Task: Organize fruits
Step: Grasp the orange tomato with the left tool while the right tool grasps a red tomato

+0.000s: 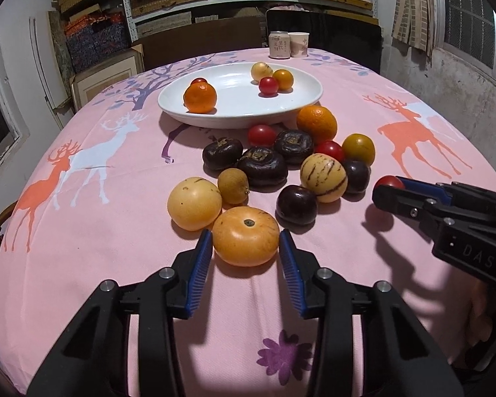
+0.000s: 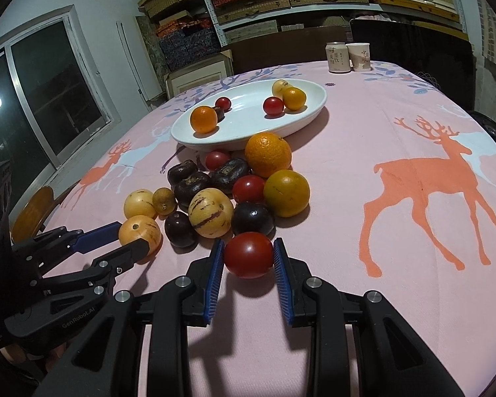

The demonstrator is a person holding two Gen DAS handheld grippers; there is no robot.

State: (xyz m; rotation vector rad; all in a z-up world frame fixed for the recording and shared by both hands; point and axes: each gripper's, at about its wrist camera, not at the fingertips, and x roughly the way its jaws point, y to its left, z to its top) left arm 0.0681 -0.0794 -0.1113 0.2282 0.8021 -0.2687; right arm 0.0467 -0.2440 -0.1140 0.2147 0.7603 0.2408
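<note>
My left gripper [image 1: 245, 243] has its jaws around a flat orange-yellow fruit [image 1: 245, 240] at the near edge of the pile, pads against its sides; it rests on the cloth. My right gripper [image 2: 249, 255] is closed on a red tomato [image 2: 248, 254], which also shows in the left wrist view [image 1: 391, 182]. A white plate [image 1: 234, 112] farther back holds an orange [image 1: 200, 98], small tomatoes and yellow fruits. The pile between has dark water chestnuts [image 1: 263, 166], a striped melon [image 1: 323, 176], an orange [image 1: 316, 123] and plums.
A pink deer-print cloth [image 2: 396, 231] covers the table. A can [image 1: 279, 44] and a paper cup [image 1: 299, 44] stand at the far edge. Chairs sit behind the table and at the left edge. Shelves of boxes line the back wall.
</note>
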